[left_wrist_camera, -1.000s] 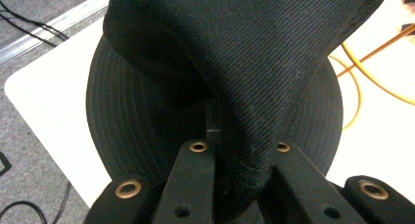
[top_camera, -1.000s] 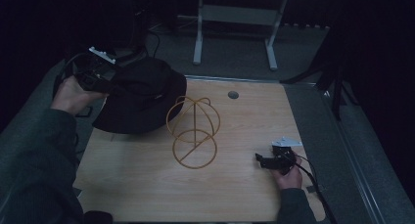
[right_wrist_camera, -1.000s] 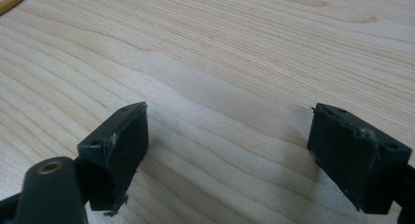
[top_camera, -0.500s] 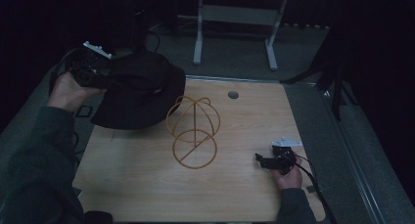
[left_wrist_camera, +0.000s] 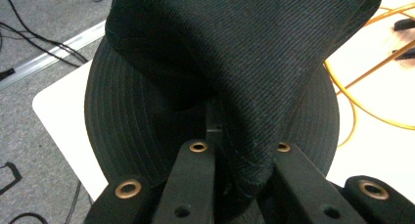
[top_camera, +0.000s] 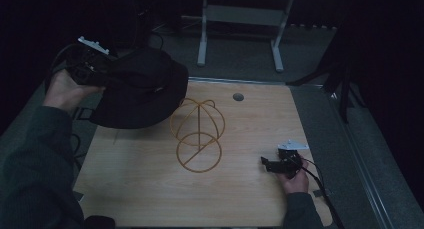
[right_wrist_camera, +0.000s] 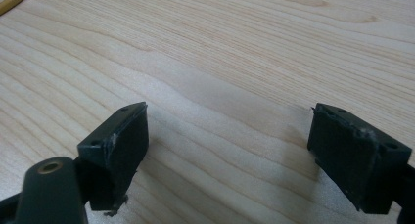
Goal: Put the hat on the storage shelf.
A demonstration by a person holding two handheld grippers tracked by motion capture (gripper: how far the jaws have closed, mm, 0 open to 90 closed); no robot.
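High view: left tool [top_camera: 107,74] pinches the black hat [top_camera: 142,89] beside the wire stand [top_camera: 198,134]; right tool [top_camera: 265,162] gapes wide.

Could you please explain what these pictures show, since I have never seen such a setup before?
A person sits at a wooden table with a hand-held two-jaw gripper in each hand. The high view looks down from above; the other two pictures come from cameras riding on each gripper. The left gripper is shut on the cloth of a black hat, held up over the table's far left corner. The right gripper rests open and empty on the wood. In the middle stands a gold wire stand, dome-shaped, probably meant for the hat.
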